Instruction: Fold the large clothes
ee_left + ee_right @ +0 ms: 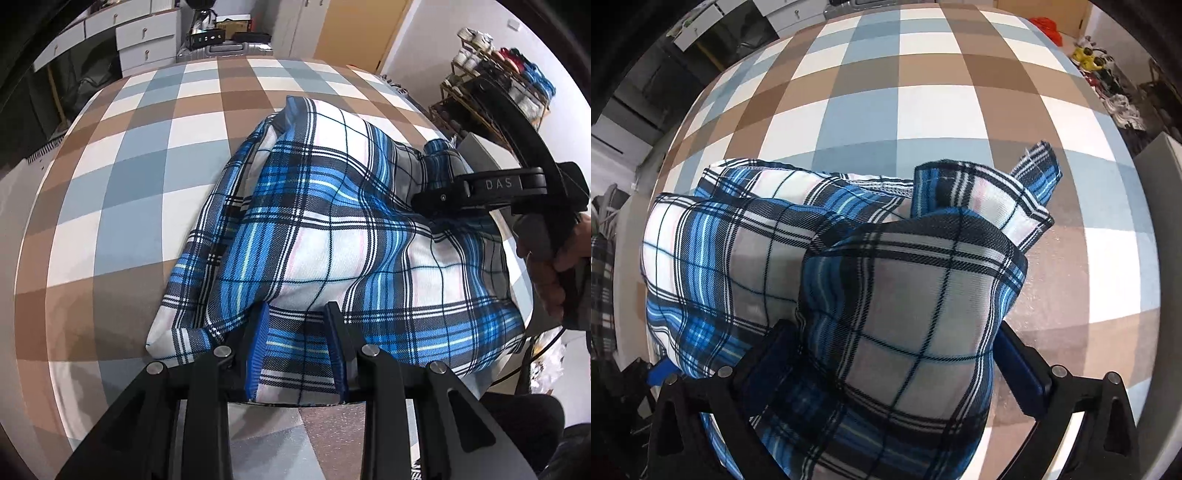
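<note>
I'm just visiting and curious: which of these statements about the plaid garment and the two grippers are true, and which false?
1. The plaid garment lies on a checked bedcover. True.
2. The left gripper is empty. False: its pads pinch a fold of the garment.
3. The right gripper has its jaws spread wide. True.
4. The garment is plain red. False: it is blue, white and black plaid.
5. A shoe rack stands beside the bed. True.

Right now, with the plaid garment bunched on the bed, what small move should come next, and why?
Probably lift the right gripper clear of the plaid garment: its jaws stand wide open around a fold, gripping nothing, while the left gripper pinches the near edge and the garment lies heaped on the checked bedspread.
</note>
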`<state>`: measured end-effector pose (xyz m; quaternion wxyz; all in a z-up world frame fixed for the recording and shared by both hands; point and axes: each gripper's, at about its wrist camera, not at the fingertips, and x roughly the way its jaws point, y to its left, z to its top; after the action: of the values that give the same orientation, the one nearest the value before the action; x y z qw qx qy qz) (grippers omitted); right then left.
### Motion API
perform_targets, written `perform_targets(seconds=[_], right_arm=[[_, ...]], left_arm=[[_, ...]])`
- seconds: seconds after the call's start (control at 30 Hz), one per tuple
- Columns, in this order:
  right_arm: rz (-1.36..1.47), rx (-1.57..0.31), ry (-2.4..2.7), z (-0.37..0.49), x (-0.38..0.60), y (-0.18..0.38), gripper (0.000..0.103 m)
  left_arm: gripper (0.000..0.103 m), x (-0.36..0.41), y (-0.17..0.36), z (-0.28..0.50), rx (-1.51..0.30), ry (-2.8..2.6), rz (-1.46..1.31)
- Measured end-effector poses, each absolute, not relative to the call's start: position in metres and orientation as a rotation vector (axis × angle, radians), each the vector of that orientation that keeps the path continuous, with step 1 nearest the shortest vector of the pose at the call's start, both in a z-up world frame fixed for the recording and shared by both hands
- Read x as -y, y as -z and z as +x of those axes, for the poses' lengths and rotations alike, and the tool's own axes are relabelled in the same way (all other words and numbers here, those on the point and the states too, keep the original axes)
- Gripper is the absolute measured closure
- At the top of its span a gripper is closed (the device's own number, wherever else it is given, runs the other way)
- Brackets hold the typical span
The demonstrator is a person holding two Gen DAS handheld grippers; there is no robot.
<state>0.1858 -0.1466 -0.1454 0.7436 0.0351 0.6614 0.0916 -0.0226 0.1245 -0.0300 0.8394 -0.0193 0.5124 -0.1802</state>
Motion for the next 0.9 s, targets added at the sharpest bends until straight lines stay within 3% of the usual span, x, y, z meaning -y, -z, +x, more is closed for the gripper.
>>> perform_targets(seconds=[0.23,0.47,0.53,0.57,0.6,0.9], right_arm=[[0.190,-1.370,-0.290,0.170,0.175,0.135,0.000],[0.749,-1.106,-0.441,0.091,0.256,0.111,0.000],[0.770,-1.084,-0.438,0.071,0.256,0.112,0.000],[0.761,-1.086,-0.431,0.062,0.253,0.114,0.000],[0.751,-1.089,-0.419,0.055,0.250,0.118,0.000],[0.661,-1.166,-0.421,0.055,0.240,0.126,0.000]], left_arm=[[0.078,-0.123,0.026,-0.026,-1.069,0.396,0.003],[0.077,-0.139,-0.012,-0.040,-0.932,0.465,-0.013],[0.051,-0.146,-0.024,-0.035,-0.900,0.468,-0.052],[0.027,-0.148,-0.028,-0.030,-0.895,0.460,-0.059],[0.023,-0.149,-0.031,-0.024,-0.887,0.452,-0.060],[0.023,-0.132,0.008,0.028,-1.123,0.391,0.084]])
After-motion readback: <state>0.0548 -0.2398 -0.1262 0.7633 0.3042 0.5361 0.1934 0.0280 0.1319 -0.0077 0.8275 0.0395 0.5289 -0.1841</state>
